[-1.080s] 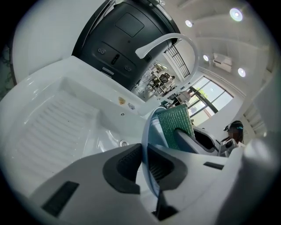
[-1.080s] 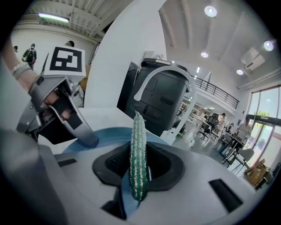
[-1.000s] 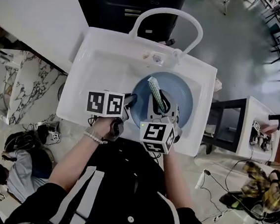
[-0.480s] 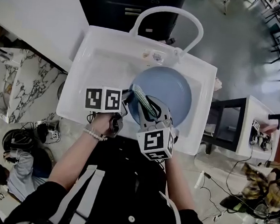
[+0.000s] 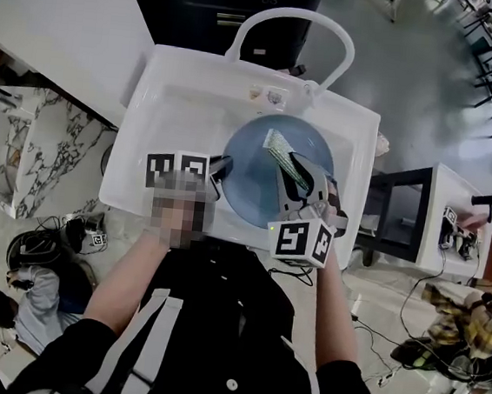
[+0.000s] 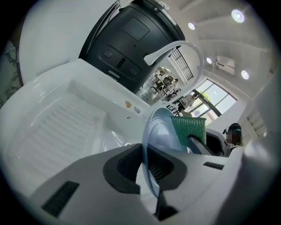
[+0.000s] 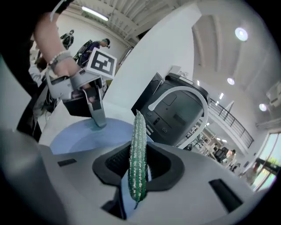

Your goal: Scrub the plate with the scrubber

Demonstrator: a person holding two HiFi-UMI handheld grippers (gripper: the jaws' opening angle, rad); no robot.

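White sink: plate rim in left tongs, scrubber in right tongs.

Bright, even indoor light. Round ceiling lights flare at the upper right of both gripper views; a window blows out white. The white sink and blue plate carry soft sheen. Fisheye bending everywhere, dark corners in the gripper views, foreground soft.

Plate pale blue; scrubber upon it green, flecked white; sink round the plate white; cabinet beyond black.
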